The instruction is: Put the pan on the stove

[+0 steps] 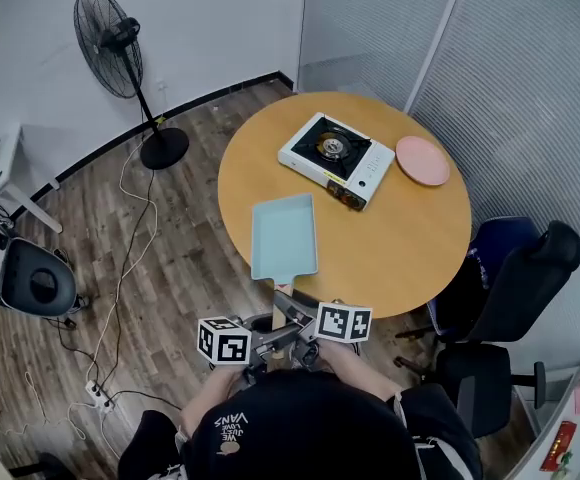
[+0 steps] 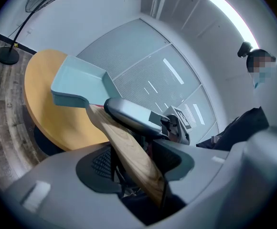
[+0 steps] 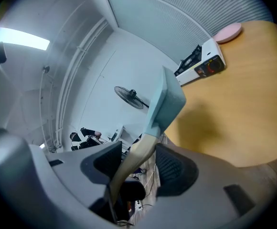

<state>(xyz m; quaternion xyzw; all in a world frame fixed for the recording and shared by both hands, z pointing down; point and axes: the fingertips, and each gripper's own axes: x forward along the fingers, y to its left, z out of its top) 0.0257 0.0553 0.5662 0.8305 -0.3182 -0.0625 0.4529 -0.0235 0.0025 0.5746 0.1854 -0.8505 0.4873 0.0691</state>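
A light-blue rectangular pan [image 1: 283, 236] [image 2: 76, 82] [image 3: 165, 109] lies flat at the near side of the round wooden table [image 1: 400, 248]. Its wooden handle [image 1: 283, 290] [image 2: 124, 142] [image 3: 133, 161] sticks out over the near edge. My left gripper [image 1: 275, 336] [image 2: 131, 163] comes in from the left and holds the handle across its width. My right gripper [image 1: 295, 318] [image 3: 138, 168] reaches in from the right with the thin handle between its jaws; a gap shows beside one pad. One right finger [image 2: 131, 112] lies over the handle. The white stove [image 1: 335, 160] [image 3: 200, 66] stands at the table's far side.
A pink plate [image 1: 422, 160] [image 3: 227, 31] lies to the right of the stove. Dark office chairs [image 1: 510, 288] stand to the right of the table, another chair [image 1: 30, 278] at the far left. A floor fan [image 1: 120, 38] and loose cables are on the wooden floor to the left.
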